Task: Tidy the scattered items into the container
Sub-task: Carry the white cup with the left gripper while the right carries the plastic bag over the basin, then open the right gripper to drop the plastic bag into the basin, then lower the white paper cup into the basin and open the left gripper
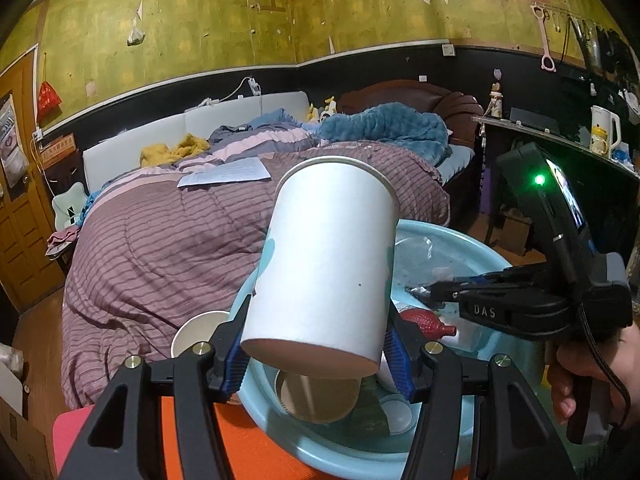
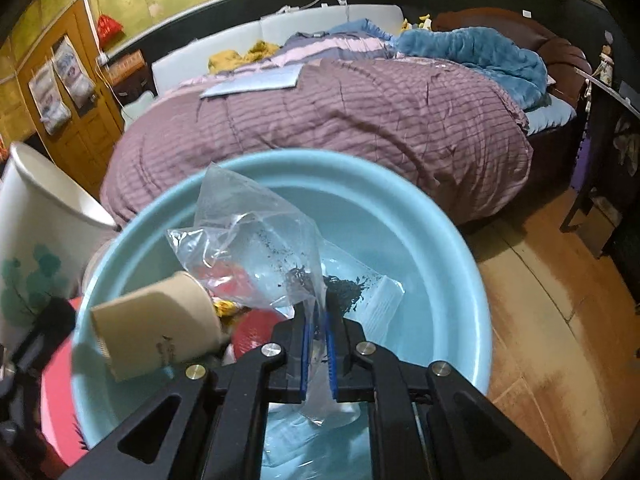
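Observation:
My left gripper (image 1: 316, 354) is shut on a tall white paper cup (image 1: 324, 264), held tilted above the near rim of the light-blue basin (image 1: 332, 446). The cup also shows at the left of the right wrist view (image 2: 36, 240). My right gripper (image 2: 318, 320) is shut on a clear plastic bag (image 2: 256, 240) with dark crumbs, held over the basin (image 2: 460, 264); it shows in the left wrist view (image 1: 430, 290). In the basin lie a brown paper cup (image 2: 156, 336), a red item (image 1: 426, 322), a small white lid (image 1: 396, 416) and another clear bag (image 2: 372, 300).
The basin stands on an orange-and-pink surface (image 1: 248, 452). Another white cup (image 1: 198, 334) sits left of the basin. A bed with a striped purple quilt (image 1: 168, 248) lies behind. A wooden floor (image 2: 560, 320) is to the right, a cardboard box (image 1: 16, 420) at far left.

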